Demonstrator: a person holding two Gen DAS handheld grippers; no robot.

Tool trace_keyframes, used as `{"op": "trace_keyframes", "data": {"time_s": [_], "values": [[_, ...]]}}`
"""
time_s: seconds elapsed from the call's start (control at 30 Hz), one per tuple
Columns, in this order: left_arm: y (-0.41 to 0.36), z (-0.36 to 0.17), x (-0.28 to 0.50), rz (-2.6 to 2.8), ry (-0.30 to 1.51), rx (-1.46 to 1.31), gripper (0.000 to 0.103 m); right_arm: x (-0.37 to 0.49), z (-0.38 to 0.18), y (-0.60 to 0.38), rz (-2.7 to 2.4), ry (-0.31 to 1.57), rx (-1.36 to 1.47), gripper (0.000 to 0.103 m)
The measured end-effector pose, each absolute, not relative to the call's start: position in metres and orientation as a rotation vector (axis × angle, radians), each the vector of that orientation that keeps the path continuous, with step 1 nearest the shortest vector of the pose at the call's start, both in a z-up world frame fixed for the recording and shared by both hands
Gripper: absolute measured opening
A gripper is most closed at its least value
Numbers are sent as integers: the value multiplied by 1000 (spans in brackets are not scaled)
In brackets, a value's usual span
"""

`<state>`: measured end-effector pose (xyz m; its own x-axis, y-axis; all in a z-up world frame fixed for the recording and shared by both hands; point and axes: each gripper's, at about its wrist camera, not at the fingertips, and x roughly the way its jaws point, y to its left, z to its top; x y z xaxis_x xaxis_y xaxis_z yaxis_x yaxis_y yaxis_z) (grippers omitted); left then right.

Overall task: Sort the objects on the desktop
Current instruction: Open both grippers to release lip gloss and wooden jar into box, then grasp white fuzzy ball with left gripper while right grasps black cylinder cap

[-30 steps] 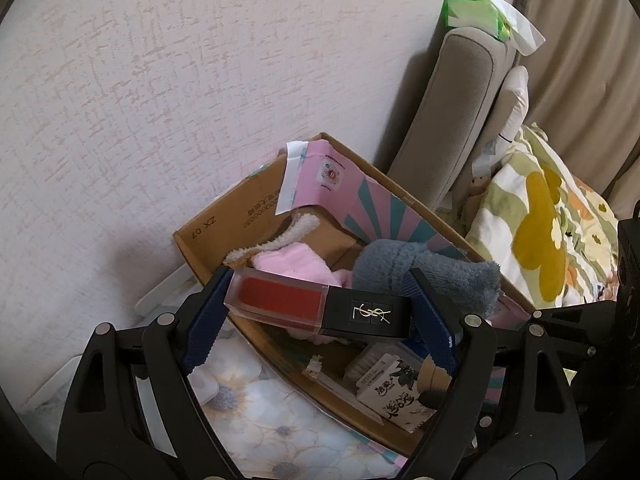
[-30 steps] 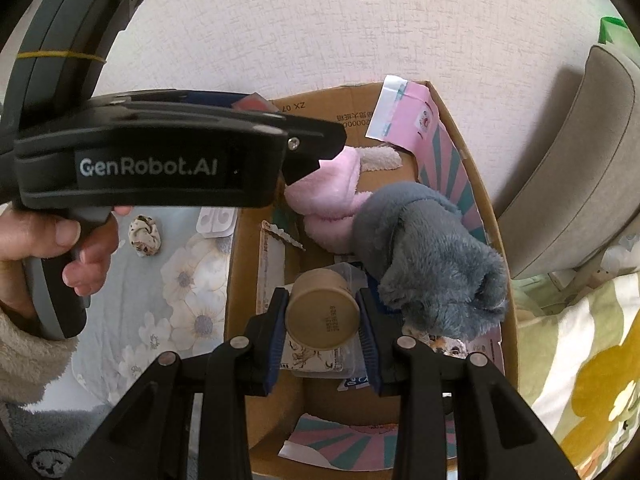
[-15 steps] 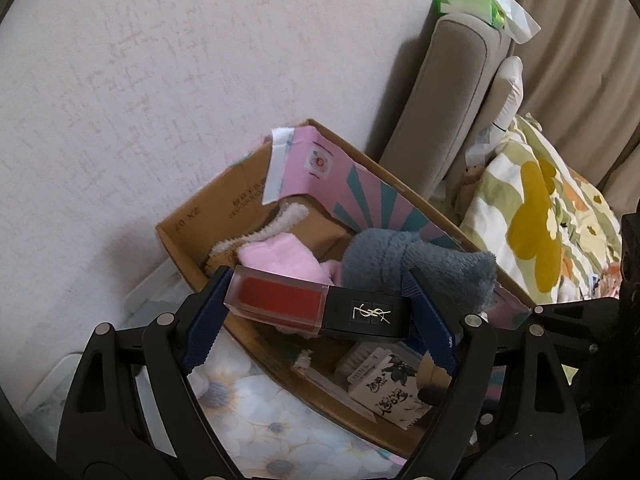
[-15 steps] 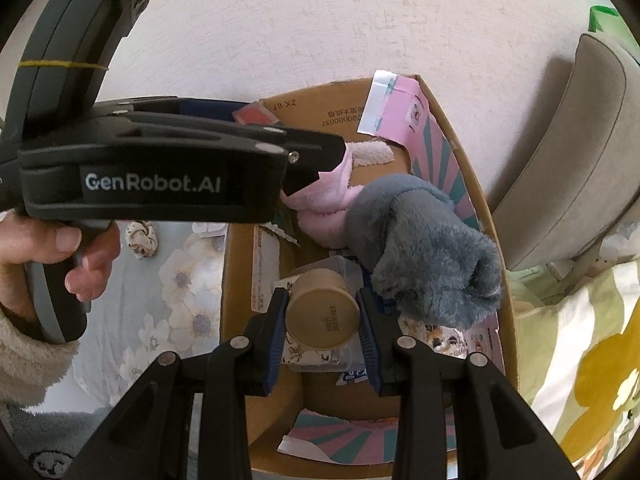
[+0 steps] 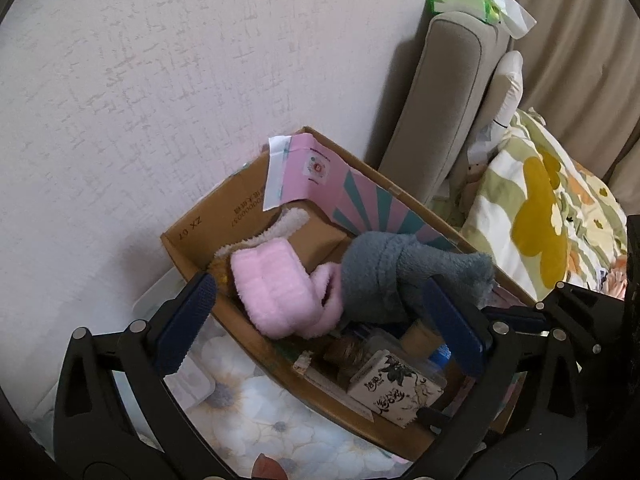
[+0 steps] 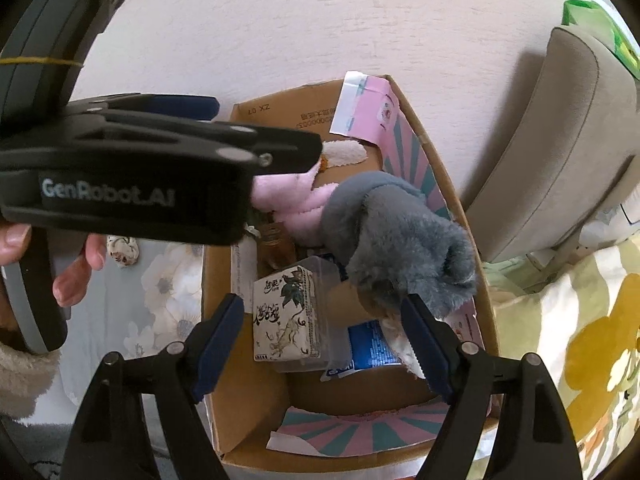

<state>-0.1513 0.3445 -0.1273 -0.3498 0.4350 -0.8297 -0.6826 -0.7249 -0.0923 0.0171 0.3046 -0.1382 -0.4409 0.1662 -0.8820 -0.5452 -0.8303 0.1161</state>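
Both claws were opening over the cardboard box [image 6: 440,184]. The left claw [image 5: 320,328] gaped wide and empty above the pink plush [image 5: 276,292]; the right claw [image 6: 320,344] gripped nothing, the cardboard tube [image 6: 344,304] lying loose just beyond it.

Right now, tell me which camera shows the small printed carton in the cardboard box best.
The right wrist view: the printed carton faces the camera with its front and top unobstructed, lying on a clear plastic container. In the left wrist view the same carton sits low in the cardboard box, smaller and partly cut off by the hand-held gripper's frame.
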Motion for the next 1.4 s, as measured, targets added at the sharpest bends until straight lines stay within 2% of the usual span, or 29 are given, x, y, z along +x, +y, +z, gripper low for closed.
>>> {"op": "trace_keyframes", "data": {"time_s": [1.1,1.4], "values": [[247,-77,-108,2124,204,-1094,103,18,-113,243,2290,513,-1249,77],[171,-64,-95,2289,108,-1053,103,5,-86,223,2363,366,-1190,77]]}}
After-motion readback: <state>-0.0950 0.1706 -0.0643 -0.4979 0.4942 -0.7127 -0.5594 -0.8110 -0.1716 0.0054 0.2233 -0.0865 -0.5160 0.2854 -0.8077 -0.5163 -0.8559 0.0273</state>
